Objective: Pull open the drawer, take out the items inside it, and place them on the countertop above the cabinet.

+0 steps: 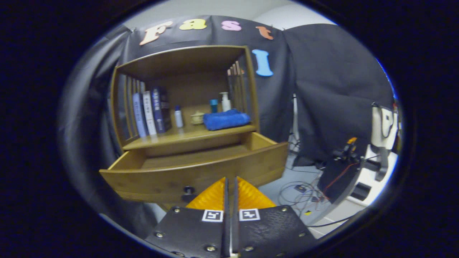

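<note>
Drawer point(200, 172) open, gripper point(231, 186) closed, empty.

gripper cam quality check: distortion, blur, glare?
Gripper view: strong fisheye bowing on the open drawer and cabinet; overall soft, dim; mild sheen on the countertop; blue towel reads clearly; gripper fingers closed together, sharp enough.

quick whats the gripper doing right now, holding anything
gripper: shut, fingers together with nothing between them, just in front of the open drawer.
</note>
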Motion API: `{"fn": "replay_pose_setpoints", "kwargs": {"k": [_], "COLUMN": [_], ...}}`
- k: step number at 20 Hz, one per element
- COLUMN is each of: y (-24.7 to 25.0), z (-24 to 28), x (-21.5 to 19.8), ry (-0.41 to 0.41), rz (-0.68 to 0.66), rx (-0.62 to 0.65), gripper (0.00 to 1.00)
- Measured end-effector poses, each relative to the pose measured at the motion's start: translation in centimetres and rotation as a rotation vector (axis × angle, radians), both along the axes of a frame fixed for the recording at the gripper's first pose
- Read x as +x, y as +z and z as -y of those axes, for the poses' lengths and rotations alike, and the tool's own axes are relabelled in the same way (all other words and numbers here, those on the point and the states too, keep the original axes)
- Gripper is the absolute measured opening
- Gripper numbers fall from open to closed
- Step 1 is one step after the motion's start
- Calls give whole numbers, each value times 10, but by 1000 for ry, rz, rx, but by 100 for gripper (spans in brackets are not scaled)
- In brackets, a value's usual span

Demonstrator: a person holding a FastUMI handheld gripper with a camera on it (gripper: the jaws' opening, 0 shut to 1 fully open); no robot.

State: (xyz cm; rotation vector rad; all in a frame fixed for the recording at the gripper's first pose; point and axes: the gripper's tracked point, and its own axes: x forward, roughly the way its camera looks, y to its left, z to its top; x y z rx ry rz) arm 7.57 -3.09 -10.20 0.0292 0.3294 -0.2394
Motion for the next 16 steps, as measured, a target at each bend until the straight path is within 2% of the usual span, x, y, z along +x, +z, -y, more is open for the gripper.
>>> {"fn": "replay_pose_setpoints", "kwargs": {"k": [3,7,16], "y": [12,7,19], "z": [25,32,21], "x": [-31,-43,-28], "ry": [-42,-67,-52], "rz": [-34,-63,-28], "rx": [-60,-85,-74], "gripper": [3,3,3]}}
